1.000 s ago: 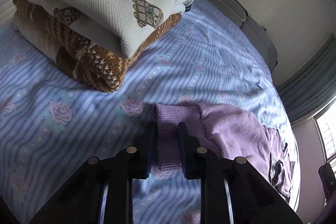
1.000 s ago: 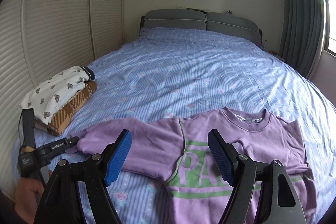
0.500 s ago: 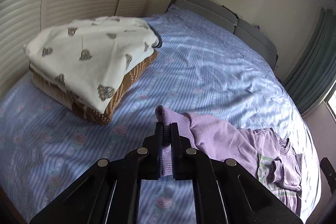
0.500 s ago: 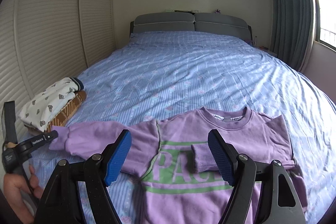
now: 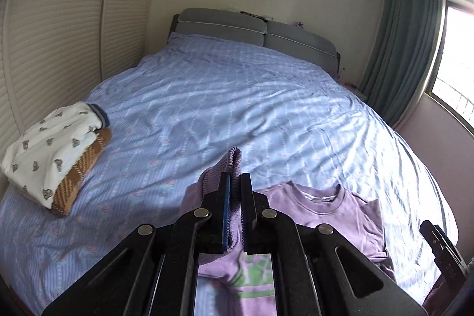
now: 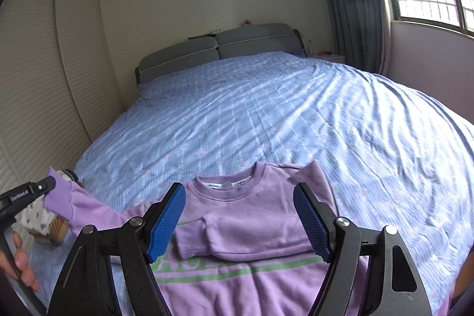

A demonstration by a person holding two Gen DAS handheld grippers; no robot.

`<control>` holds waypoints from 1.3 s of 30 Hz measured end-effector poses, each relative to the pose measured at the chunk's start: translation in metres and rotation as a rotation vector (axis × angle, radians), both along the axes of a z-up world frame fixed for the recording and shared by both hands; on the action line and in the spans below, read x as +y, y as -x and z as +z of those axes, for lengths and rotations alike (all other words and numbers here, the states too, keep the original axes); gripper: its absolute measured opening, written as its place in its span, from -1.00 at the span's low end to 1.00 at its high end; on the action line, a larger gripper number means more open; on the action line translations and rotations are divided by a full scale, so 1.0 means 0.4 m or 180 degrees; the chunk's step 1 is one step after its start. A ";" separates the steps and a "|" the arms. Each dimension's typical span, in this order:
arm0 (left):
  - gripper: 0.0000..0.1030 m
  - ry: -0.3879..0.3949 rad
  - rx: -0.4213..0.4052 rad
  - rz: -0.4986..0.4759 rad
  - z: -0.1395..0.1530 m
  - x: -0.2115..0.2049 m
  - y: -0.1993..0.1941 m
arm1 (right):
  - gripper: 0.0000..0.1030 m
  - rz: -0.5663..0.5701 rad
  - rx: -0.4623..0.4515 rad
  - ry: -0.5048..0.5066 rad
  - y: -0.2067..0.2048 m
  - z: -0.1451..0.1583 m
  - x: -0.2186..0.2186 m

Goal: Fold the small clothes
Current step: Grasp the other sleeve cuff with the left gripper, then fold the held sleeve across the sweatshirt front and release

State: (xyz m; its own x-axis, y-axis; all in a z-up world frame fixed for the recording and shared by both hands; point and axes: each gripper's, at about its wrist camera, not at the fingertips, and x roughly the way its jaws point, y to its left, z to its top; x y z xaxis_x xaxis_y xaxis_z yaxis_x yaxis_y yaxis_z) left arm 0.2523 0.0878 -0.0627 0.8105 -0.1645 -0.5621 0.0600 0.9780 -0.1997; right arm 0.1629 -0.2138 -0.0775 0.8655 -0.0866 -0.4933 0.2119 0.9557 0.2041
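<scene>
A lilac sweatshirt (image 6: 260, 230) with green lettering lies face up on the bed, its collar toward the headboard. One sleeve (image 6: 225, 239) is folded across the chest. My left gripper (image 5: 235, 178) is shut on the ribbed cuff (image 5: 234, 159) of the other sleeve and holds it up off the bed. In the right wrist view that left gripper (image 6: 49, 185) sits at the far left, with the sleeve (image 6: 89, 212) stretched from it to the body. My right gripper (image 6: 238, 188) hovers open over the chest, nothing between its blue pads (image 6: 167, 219).
A folded stack, white printed cloth over brown knit (image 5: 56, 159), rests at the bed's left edge. The blue striped cover (image 5: 237, 108) runs to a grey headboard (image 5: 254, 31). Slatted doors (image 5: 59, 34) stand left, curtain (image 6: 349, 5) and window right. A hand (image 6: 17, 262) grips the left tool.
The left gripper's jaws closed on the cuff and lifted it well off the bed, away from the folded stack. The right gripper stayed open and shifted, so the sweatshirt now sits centred under it.
</scene>
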 end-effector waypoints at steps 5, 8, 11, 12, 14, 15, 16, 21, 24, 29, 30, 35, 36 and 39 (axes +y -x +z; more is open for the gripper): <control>-0.85 -0.0128 0.0015 -0.0285 0.005 -0.186 -0.019 | 0.46 -0.0306 0.0011 -0.0273 0.027 -0.032 -0.159; -0.85 -0.0189 0.0062 -0.0476 -0.005 -0.292 -0.030 | 0.46 -0.0433 0.0037 -0.0381 0.034 -0.054 -0.231; -0.85 -0.0284 0.0077 -0.0658 -0.014 -0.401 -0.037 | 0.46 -0.0553 0.0034 -0.0409 0.045 -0.070 -0.290; -0.85 -0.0308 0.0090 -0.0721 -0.020 -0.439 -0.043 | 0.46 -0.0593 0.0022 -0.0399 0.049 -0.072 -0.310; -0.85 -0.0378 0.0107 -0.0829 -0.040 -0.511 -0.053 | 0.46 -0.0661 0.0010 -0.0370 0.056 -0.078 -0.345; -0.85 -0.0431 0.0110 -0.0875 -0.054 -0.546 -0.057 | 0.46 -0.0698 0.0016 -0.0364 0.060 -0.082 -0.363; -0.85 -0.0498 0.0118 -0.0904 -0.071 -0.580 -0.064 | 0.46 -0.0730 0.0022 -0.0372 0.066 -0.087 -0.383; -0.85 -0.0643 0.0368 -0.0917 -0.169 -0.679 -0.091 | 0.46 -0.0857 0.0148 -0.0494 0.084 -0.130 -0.462; -0.85 -0.0766 0.0458 -0.0980 -0.216 -0.726 -0.089 | 0.46 -0.0888 0.0220 -0.0540 0.083 -0.156 -0.489; -0.84 -0.0949 0.0476 -0.1047 -0.258 -0.761 -0.068 | 0.46 -0.0877 0.0317 -0.0627 0.080 -0.194 -0.511; -0.84 -0.0972 0.0472 -0.1057 -0.258 -0.761 -0.064 | 0.46 -0.0862 0.0321 -0.0646 0.079 -0.197 -0.513; -0.25 -0.0958 0.0412 -0.1055 -0.226 -0.740 -0.038 | 0.46 -0.0775 0.0349 -0.0669 0.070 -0.205 -0.495; -0.14 -0.0947 0.0390 -0.1026 -0.217 -0.729 -0.035 | 0.46 -0.0751 0.0353 -0.0658 0.068 -0.202 -0.487; 0.16 -0.0850 0.0361 -0.0933 -0.195 -0.671 -0.026 | 0.46 -0.0672 0.0385 -0.0584 0.055 -0.194 -0.458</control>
State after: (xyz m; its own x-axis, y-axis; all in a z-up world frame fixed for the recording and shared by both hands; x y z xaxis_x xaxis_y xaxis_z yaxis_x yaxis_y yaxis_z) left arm 0.2627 -0.1806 -0.1405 0.6815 -0.2153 -0.6995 0.3359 0.9412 0.0376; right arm 0.1408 -0.3971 -0.1551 0.7720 -0.1581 -0.6156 0.4351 0.8375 0.3305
